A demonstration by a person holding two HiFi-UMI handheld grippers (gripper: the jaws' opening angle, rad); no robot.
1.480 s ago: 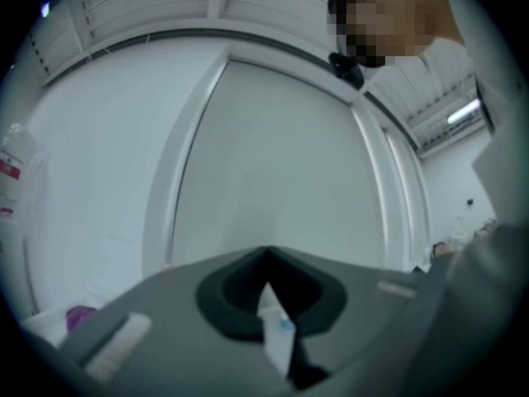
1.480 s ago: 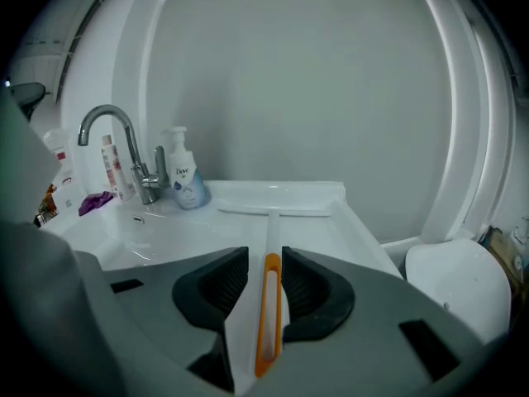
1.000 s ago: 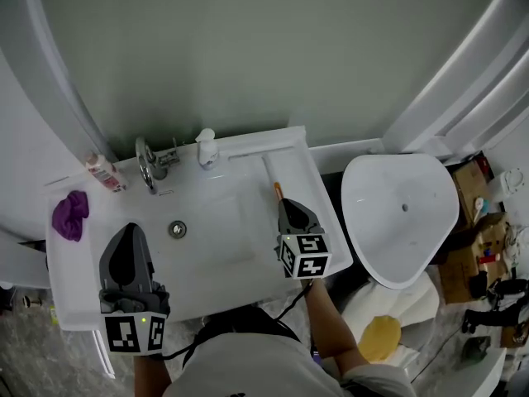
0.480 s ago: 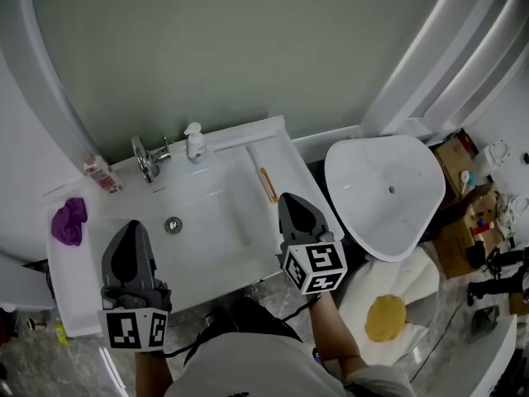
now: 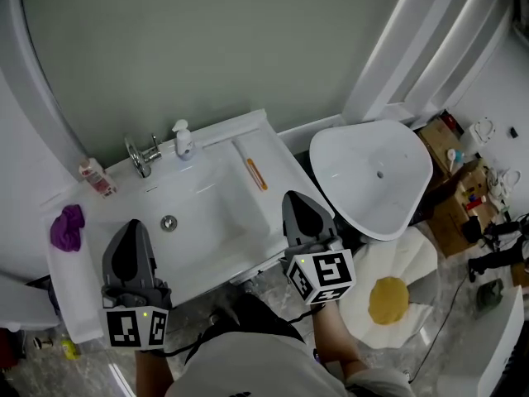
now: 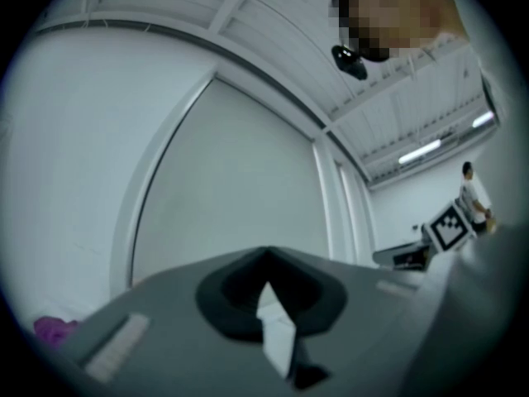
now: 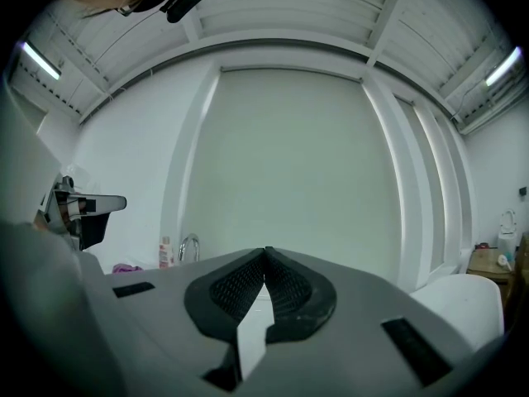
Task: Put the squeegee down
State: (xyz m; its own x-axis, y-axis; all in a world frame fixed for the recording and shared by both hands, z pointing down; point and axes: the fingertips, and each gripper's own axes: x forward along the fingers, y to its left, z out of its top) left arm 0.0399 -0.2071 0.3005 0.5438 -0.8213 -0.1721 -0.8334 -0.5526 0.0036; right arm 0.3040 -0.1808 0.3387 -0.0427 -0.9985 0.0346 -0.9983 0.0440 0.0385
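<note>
The squeegee (image 5: 255, 174), a slim white bar with an orange handle, lies on the right ledge of the white sink (image 5: 207, 213). My right gripper (image 5: 295, 197) hangs below and right of it, off the sink's front corner, shut and empty. In the right gripper view its ribbed pads (image 7: 248, 281) meet with nothing between them. My left gripper (image 5: 132, 226) hovers over the sink's front left, also shut and empty. In the left gripper view its jaws (image 6: 266, 256) point at the green wall.
A faucet (image 5: 139, 154), a white soap pump (image 5: 181, 137) and a pink bottle (image 5: 93, 175) stand along the sink's back. A purple cloth (image 5: 66, 226) lies at its left end. A white toilet (image 5: 372, 176) stands right of the sink, with cardboard boxes (image 5: 453, 172) beyond.
My right gripper has drawn back and up from the squeegee's orange handle, which stays on the ledge. The left gripper has shifted slightly. The whole head view has pulled away from the sink.
</note>
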